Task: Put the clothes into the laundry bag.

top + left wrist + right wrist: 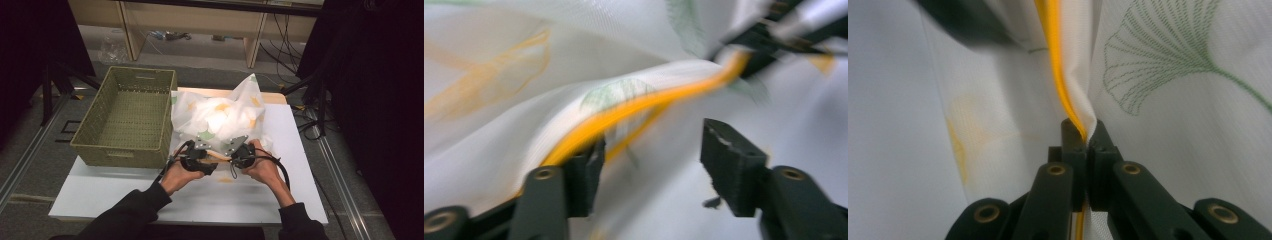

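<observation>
Lying bunched on the white table [150,192] beside the green basket [125,117], the white bag [220,115] has its orange edge [1060,75] clamped by the right gripper [1083,134]. The left gripper [651,150] stands parted, the edge just past one jaw.

**White table, basket and cloth on top**

A white table [260,195] carries a green woven basket [127,116] at its left side. Just beside it lies a bunched white cloth [220,115] with yellow and green prints, seemingly touching the basket's right wall.
</observation>
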